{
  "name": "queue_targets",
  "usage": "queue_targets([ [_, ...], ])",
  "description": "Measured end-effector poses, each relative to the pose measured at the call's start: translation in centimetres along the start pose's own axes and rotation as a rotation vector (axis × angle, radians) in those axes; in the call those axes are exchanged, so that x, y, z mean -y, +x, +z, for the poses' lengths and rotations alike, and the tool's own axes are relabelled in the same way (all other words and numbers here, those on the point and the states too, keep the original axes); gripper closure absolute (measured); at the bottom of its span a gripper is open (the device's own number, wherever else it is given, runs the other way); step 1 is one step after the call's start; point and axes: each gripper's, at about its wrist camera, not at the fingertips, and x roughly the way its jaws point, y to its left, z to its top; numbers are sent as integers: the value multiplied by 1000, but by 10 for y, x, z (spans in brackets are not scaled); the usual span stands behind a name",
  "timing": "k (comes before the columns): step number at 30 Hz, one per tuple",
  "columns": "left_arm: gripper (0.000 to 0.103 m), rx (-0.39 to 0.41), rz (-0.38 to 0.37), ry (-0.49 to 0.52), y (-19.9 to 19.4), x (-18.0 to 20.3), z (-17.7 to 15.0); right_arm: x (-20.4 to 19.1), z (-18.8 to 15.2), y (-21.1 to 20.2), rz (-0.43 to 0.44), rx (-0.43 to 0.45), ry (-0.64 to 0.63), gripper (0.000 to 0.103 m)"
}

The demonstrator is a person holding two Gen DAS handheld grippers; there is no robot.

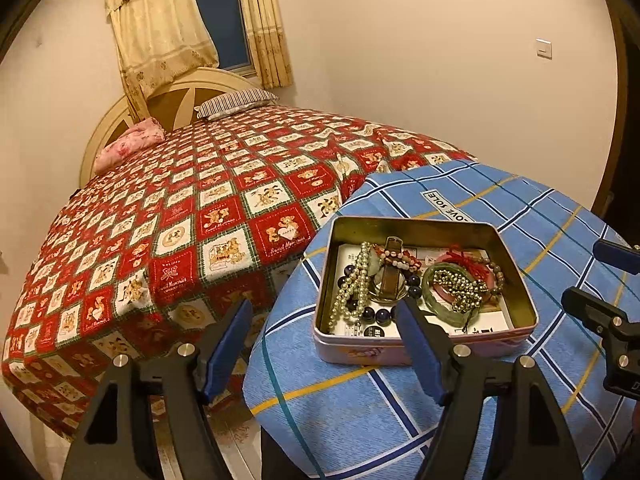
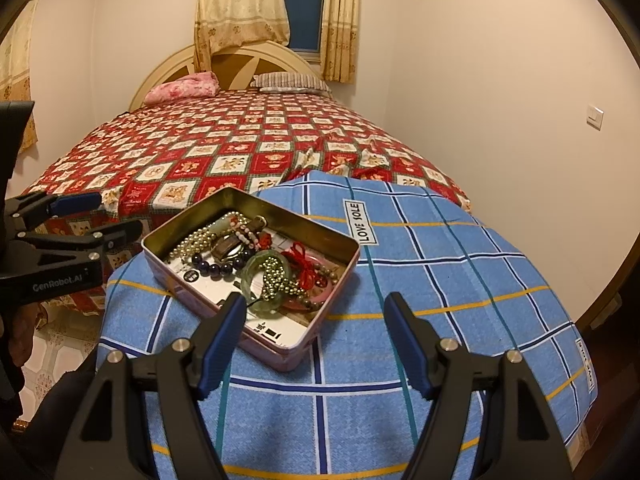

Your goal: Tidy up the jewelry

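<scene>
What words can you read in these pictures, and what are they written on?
"LOVE SOLE": on a white label sewn on the blue checked cloth.
"GenRobot.AI": on the side of the left gripper, seen from the right wrist camera.
Bedspread: script under the bears, too small to read.
Printed card under the jewelry in the tin: too blurred to read.
Second label at the cloth's edge: unreadable.

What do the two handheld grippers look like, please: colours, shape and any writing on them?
Both the left gripper and the right gripper have black angular frames with silver round bolts and two long fingers faced with blue pads. The left gripper's body carries white lettering, "GenRobot.AI", seen from the right wrist view.
</scene>
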Motion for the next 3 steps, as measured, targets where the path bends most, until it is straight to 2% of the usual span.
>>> queue_targets([
  [3,29,-1,-13,11,0,3,0,-1,0,0,-2,0,2,27],
])
